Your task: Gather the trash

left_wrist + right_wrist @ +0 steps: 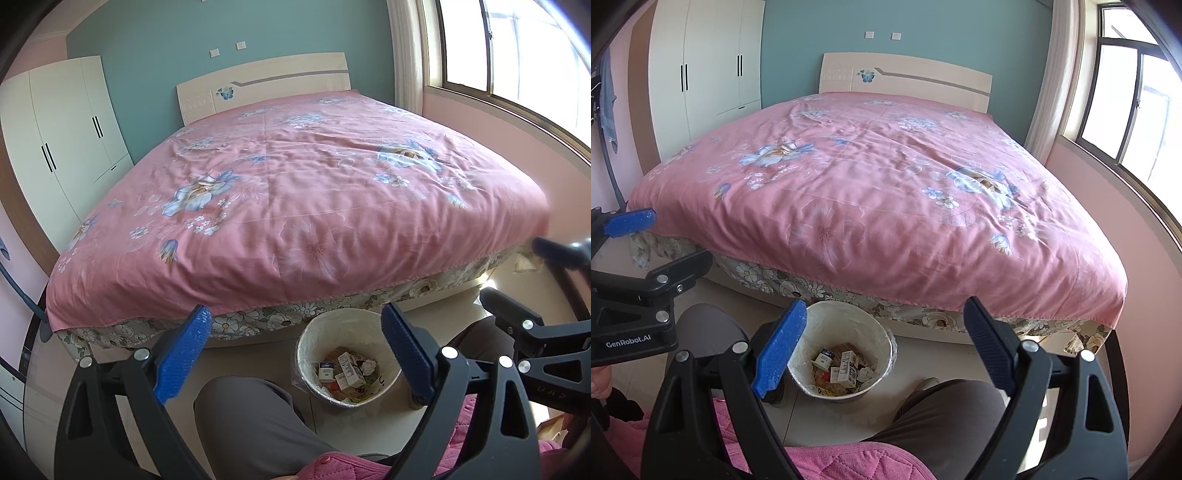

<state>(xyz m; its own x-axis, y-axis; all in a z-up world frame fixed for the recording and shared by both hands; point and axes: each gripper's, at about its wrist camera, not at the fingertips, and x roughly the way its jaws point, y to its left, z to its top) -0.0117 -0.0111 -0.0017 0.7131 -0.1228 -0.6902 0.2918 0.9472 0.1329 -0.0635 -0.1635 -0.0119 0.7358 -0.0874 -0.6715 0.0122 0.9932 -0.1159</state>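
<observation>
On the floor beside the bed's [886, 192] near edge, bin [882, 334] already holds boxes [846, 367] and crumpled paper. Left gripper [295, 354] and right gripper [882, 347], both wide apart and empty, hover above; bedspread shows no remaining litter.

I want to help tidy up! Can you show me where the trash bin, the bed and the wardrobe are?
trash bin [877, 325]: right wrist view, on its lined inner wall.
bed [886, 192]: right wrist view, on the pink flowered cover.
wardrobe [62, 122]: left wrist view, on a white door.
</observation>
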